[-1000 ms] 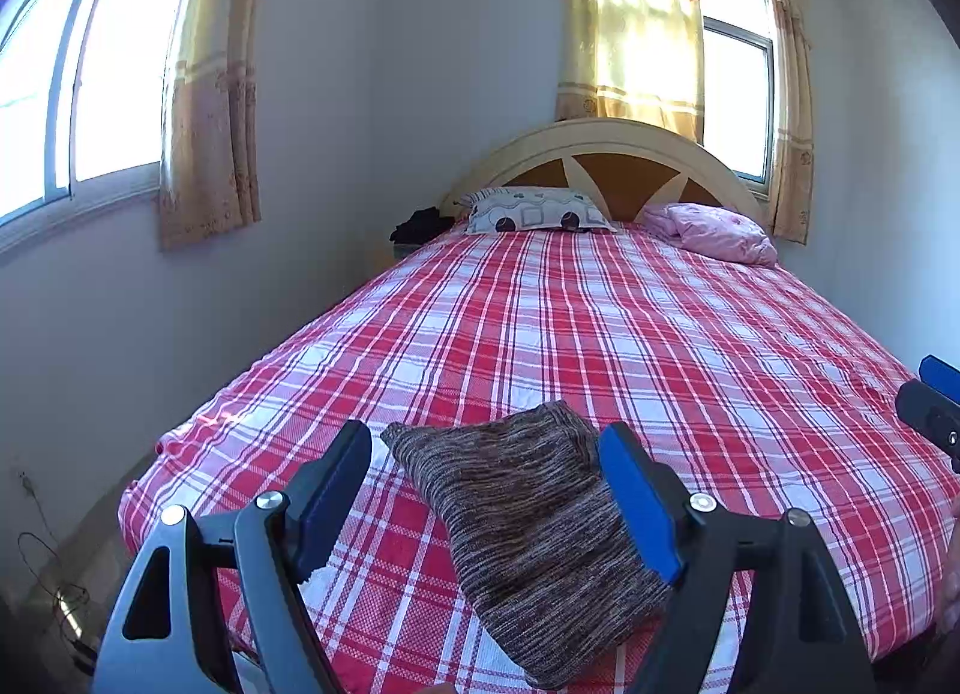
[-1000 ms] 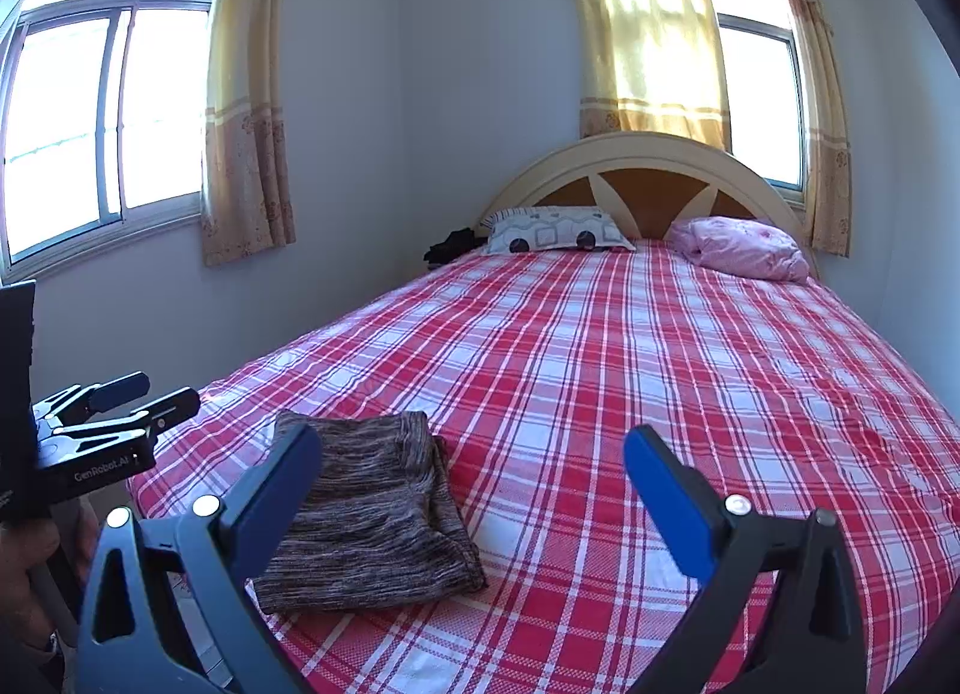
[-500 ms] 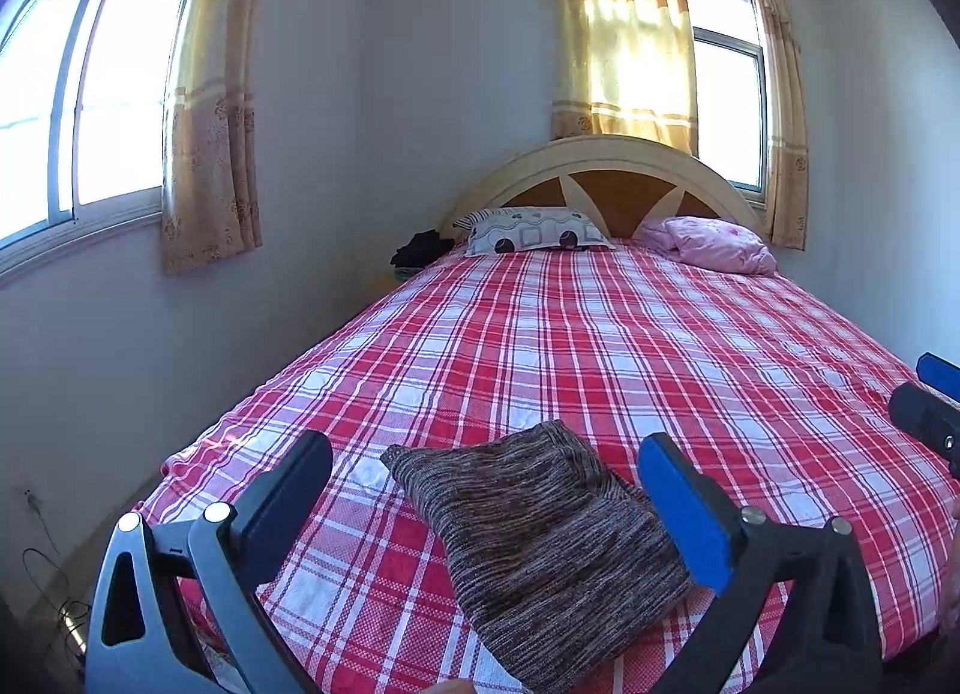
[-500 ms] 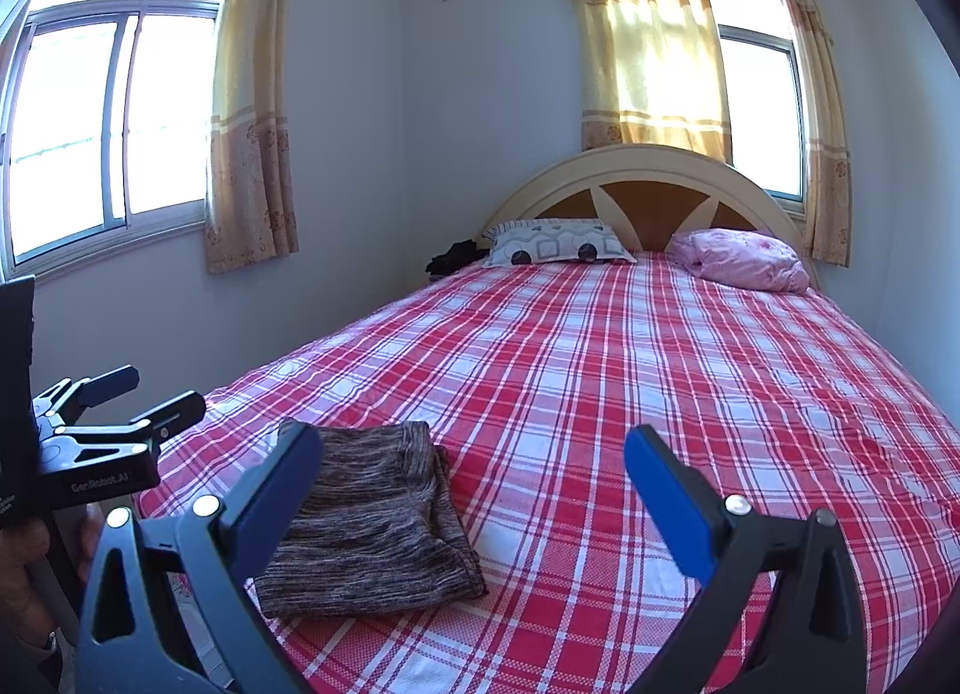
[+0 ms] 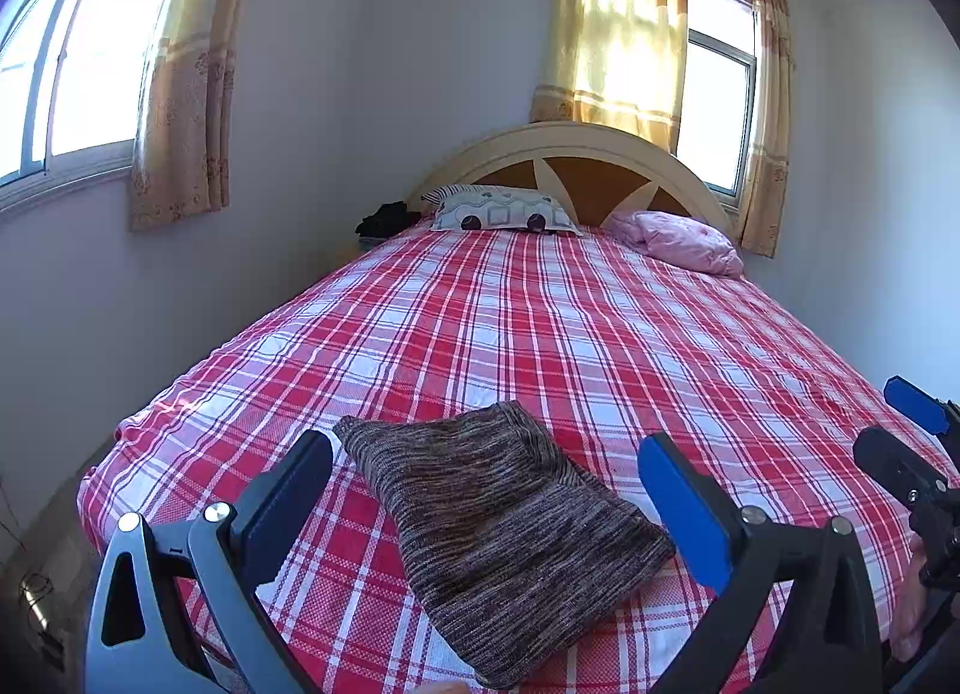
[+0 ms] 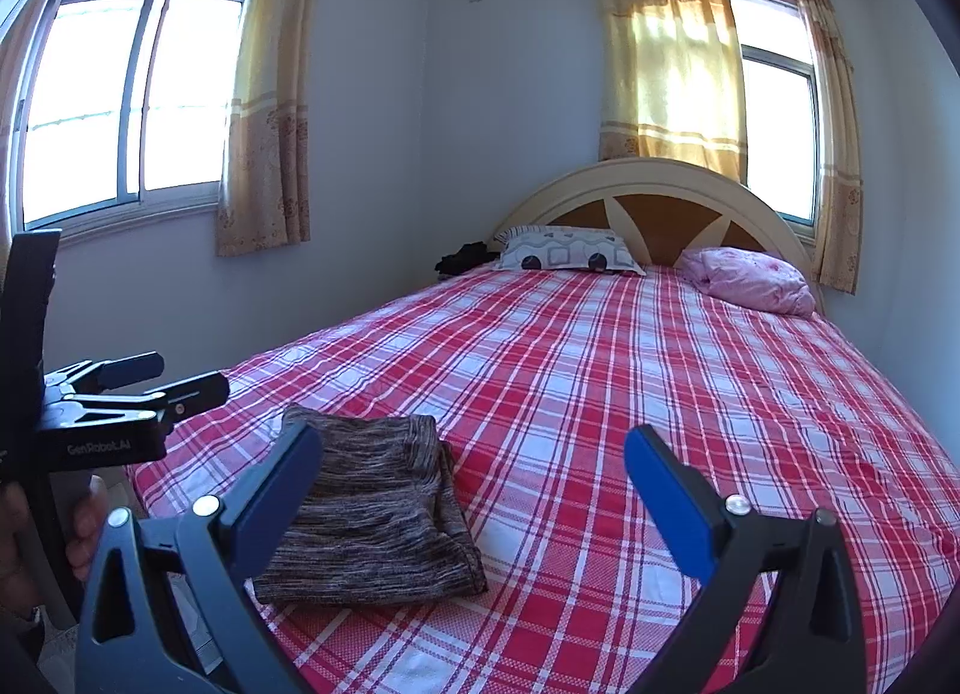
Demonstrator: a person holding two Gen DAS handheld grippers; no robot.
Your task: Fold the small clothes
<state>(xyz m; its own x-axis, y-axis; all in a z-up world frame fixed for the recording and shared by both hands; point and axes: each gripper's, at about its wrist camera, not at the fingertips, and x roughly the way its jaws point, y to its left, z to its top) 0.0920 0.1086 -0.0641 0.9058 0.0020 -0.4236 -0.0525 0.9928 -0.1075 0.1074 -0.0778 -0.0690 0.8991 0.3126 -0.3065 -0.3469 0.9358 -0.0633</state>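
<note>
Both grippers hang with jaws spread wide and nothing between the pads: the left gripper (image 5: 485, 490) has just been opening and frames the garment without touching it, while the right gripper (image 6: 474, 475) is over bare bedspread. Beneath them the bed (image 6: 600, 370), in red and white plaid, fills the room up to its arched headboard (image 6: 660, 202). A patterned pillow (image 6: 564, 251) and a pink pillow (image 6: 750, 277) lie at the head. Near the foot corner rests the folded brown knit garment (image 5: 498, 520), flat on the cover.
</note>
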